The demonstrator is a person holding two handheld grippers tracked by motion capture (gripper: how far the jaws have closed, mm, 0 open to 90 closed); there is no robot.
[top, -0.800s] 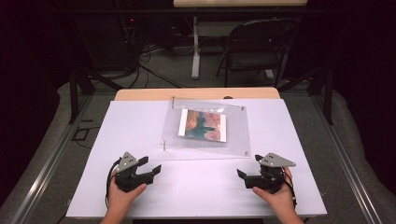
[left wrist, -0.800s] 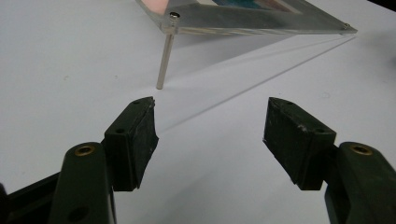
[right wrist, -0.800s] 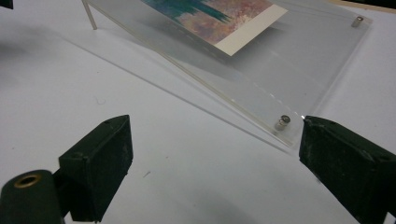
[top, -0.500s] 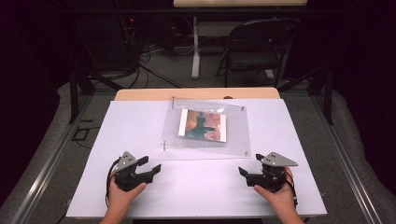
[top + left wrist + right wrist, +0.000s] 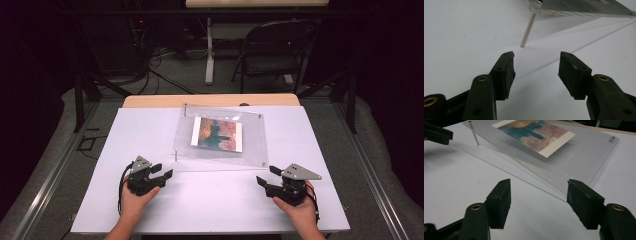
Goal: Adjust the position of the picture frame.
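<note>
A clear acrylic frame (image 5: 220,136) lies on the white bench (image 5: 150,135) in the upper middle of the high view, with a printed picture (image 5: 217,133) of teal and orange tones sandwiched in it. The frame seems to sit raised off the bench on thin metal pins rather than flat; in the left gripper view one such pin (image 5: 527,30) slants from the frame's corner at the top of the frame down to the white surface, though how many pins carry it is hard to tell.

The left gripper (image 5: 162,171) sits at the lower left of the high view, held in the person's left hand (image 5: 134,199), just short of the frame's near left corner and not touching it. Its fingers (image 5: 506,72) stand apart with nothing between them, the bare bench showing through the gap.

The right gripper (image 5: 266,177) sits at the lower right of the high view in the right hand (image 5: 299,210), close to the frame's near right corner. Its fingers (image 5: 584,202) are likewise spread and hold nothing. In the right gripper view the frame's near edge runs diagonally from upper left to just above the right-hand finger, near but apart, and the other gripper's dark tips show at the far upper left.

A folding chair (image 5: 272,47) stands beyond the bench at the upper right of the high view.
</note>
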